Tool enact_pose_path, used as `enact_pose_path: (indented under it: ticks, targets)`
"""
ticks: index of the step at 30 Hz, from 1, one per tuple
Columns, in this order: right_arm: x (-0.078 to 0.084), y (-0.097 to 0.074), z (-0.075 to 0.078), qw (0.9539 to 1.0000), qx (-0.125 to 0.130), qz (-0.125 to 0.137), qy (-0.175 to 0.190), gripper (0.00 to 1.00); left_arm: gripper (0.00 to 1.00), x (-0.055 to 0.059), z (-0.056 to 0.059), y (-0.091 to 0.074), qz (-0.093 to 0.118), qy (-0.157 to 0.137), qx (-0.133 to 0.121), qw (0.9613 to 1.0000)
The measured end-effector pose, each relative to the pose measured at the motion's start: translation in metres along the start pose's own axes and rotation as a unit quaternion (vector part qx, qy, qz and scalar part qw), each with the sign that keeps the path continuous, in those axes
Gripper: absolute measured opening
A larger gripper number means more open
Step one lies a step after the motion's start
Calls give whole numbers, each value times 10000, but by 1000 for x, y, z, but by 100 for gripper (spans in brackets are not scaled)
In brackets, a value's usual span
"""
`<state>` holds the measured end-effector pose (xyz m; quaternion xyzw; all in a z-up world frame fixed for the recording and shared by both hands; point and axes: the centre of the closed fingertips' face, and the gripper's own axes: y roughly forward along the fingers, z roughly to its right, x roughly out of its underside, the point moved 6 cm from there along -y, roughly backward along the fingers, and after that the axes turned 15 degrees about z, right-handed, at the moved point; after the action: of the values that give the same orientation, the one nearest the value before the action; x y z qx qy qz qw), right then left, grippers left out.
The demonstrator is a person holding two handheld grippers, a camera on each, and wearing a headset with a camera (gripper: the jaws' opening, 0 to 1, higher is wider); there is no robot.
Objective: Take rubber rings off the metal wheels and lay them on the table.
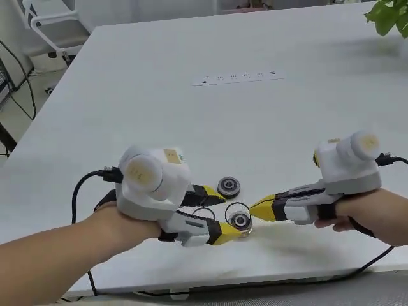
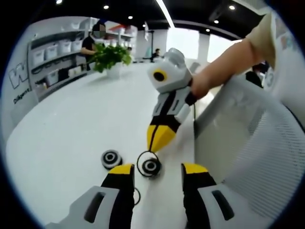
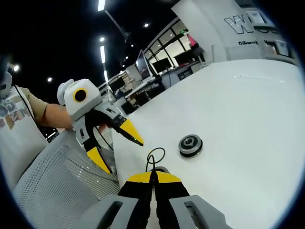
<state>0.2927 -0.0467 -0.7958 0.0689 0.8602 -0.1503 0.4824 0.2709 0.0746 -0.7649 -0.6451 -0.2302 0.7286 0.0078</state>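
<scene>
Rubber ring (image 3: 164, 153) number two, by my count, is the one in play: it shows as a thin black loop stretched up off the near wheel (image 2: 150, 166) toward the front edge of the white table (image 1: 191, 127). The right gripper (image 1: 254, 209) has its yellow jaws pressed together, and the loop runs straight into their tips, so I take it to be pinching the ring, though the contact itself is too fine to make out. The left gripper (image 2: 157, 167) stands with its jaws apart, one on either side of that same wheel and close beside it, seemingly ready to steady the metal; whether a jaw actually touches the wheel I cannot tell. Just beside the left gripper's jaws another thin black loop (image 1: 204, 208) lies flat on the table, which looks to me like a ring already off and laid down. A second wheel (image 2: 111, 159) sits near the first, a little farther from the person, apart from both grippers and showing a dark, thick rim, so I would guess its rubber is not yet removed. As I read it, then, one ring appears done, one is partway off and has yet to be laid down, and the farther wheel is left to strip.
</scene>
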Motion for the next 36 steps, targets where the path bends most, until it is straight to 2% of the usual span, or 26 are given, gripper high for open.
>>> enact_pose_path:
  ticks: [7,15,24,32,36]
  targets:
    - [-6,1,-4,10000,-54,24,-21,0,44,-7,-2,-16,202,-99,-143,9996]
    - [-13,6,-7,9999,-91,21,-46,0,50,-7,-5,-31,264,-133,-278,9992]
    - [-19,20,-11,9999,-144,21,-62,0,56,-1,-7,-45,325,-185,-476,9982]
    - [-17,36,-16,9997,-213,-74,-86,0,59,4,-12,-62,376,-257,-743,9962]
    - [-12,45,-12,9998,-138,-149,-69,0,61,8,-14,-70,359,-288,-872,9951]
